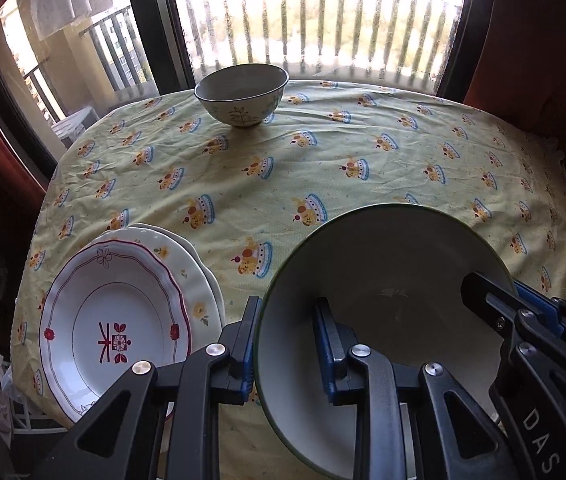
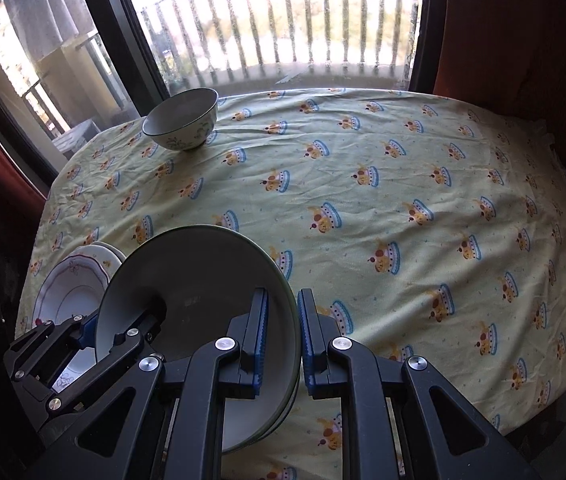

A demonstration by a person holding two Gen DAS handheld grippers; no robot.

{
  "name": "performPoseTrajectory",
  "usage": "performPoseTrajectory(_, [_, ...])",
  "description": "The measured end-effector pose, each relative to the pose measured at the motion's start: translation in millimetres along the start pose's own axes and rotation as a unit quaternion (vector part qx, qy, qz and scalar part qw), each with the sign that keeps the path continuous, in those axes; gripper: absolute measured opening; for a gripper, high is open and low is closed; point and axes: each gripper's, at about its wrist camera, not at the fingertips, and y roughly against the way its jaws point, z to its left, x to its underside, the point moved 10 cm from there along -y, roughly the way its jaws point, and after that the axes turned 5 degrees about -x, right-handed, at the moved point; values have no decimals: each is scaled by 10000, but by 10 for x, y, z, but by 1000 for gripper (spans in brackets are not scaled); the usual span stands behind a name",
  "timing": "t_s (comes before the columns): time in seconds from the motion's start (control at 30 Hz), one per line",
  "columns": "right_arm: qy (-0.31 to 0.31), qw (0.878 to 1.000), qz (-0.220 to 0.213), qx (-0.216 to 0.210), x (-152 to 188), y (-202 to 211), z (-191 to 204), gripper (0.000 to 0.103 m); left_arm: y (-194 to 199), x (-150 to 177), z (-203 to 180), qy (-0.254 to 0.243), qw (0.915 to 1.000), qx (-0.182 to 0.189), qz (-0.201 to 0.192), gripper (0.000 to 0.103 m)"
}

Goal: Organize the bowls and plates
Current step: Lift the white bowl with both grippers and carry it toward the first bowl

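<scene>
Left wrist view: large bowl is clamped at its left rim by the left gripper, lower centre of frame; the right gripper is seen on the rim at lower right. Stacked plates lie lower left on the tablecloth, small bowl upper centre.

Right wrist view: the same bowl's right rim is pinched by the right gripper, lower centre. Left gripper is seen lower left, plates behind it, small bowl upper left.
</scene>
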Motion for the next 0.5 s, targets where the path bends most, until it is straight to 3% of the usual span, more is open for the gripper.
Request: performPoseTrajectory(0.5, [113, 9991, 403, -70, 242, -277, 23, 18, -237, 270, 38, 133, 9988, -110, 459, 24])
